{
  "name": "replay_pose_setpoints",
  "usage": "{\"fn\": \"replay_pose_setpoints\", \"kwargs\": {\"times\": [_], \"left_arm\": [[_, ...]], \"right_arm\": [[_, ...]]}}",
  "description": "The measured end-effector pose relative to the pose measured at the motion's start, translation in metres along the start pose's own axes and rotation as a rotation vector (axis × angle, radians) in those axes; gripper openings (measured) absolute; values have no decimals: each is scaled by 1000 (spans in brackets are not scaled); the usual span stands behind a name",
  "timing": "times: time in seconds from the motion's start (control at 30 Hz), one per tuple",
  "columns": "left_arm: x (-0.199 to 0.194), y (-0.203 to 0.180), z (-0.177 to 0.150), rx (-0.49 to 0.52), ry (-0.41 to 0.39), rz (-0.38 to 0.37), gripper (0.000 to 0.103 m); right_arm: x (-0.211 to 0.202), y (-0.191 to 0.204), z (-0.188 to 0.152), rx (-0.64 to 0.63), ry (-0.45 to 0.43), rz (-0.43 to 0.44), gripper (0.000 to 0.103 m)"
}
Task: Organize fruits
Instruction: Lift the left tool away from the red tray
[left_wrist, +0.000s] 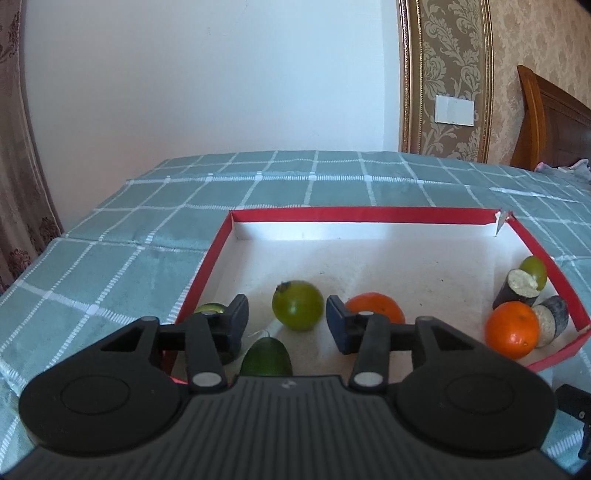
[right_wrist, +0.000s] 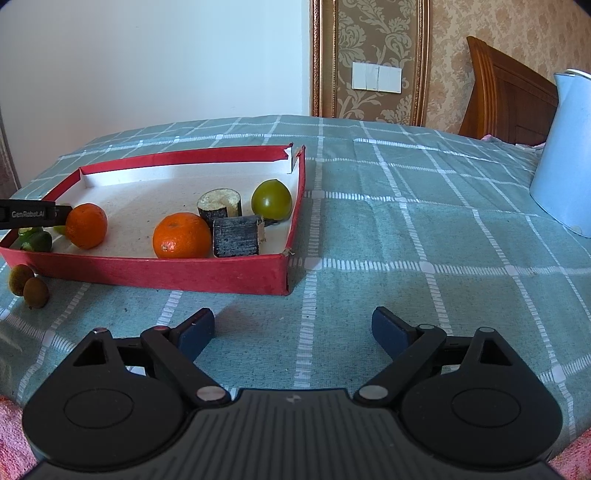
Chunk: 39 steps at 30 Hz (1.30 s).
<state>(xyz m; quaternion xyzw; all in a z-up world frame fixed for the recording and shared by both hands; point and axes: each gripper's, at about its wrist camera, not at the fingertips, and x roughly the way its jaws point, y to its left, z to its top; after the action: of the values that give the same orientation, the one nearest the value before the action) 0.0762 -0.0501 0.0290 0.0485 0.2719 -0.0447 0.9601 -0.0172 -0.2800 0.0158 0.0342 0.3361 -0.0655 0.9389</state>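
Left tool (left_wrist: 287, 325) is hovering with its jaws standing apart over the near end of the red tray (left_wrist: 369, 214), clamping nothing. Between its fingers, a green fruit (left_wrist: 297, 304) is sitting on the tray floor, with a dark green fruit (left_wrist: 266, 356) nearer the camera. Two oranges (right_wrist: 181, 236), two dark cut chunks (right_wrist: 236, 236) and another green fruit (right_wrist: 271, 200) are lying in the tray. Right tool (right_wrist: 293, 328) is hanging spread apart over the checked bedcover (right_wrist: 406, 229). Two small brownish fruits (right_wrist: 36, 292) are lying outside the tray wall.

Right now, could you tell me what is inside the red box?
The red box holds two oranges, two green round fruits, two dark cut pieces and a green fruit; its near-left corner is partly hidden.
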Motion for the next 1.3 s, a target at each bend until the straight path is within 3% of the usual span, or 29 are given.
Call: {"fn": "replay_pose_setpoints", "kwargs": {"times": [0.37,0.47,0.53,0.73,0.93,1.3], "left_arm": [[-22,1,-1,0,-5,-5,66],[-37,3,-5,5,-29,-6,79],[-49,5,-7,5,-60,33,96],[-73,25,-15,-14,-88,72,99],[-72,52,-32,-55,-39,116,102],[-57,82,-62,-101,46,117,103]], "right_arm": [[0,0,0,1,0,3,94],[0,0,0,1,0,3,94],[0,0,0,0,0,3,94],[0,-1,0,1,0,3,94],[0,0,0,1,0,3,94],[-1,-1,-1,-9,-1,-15,95]]}}
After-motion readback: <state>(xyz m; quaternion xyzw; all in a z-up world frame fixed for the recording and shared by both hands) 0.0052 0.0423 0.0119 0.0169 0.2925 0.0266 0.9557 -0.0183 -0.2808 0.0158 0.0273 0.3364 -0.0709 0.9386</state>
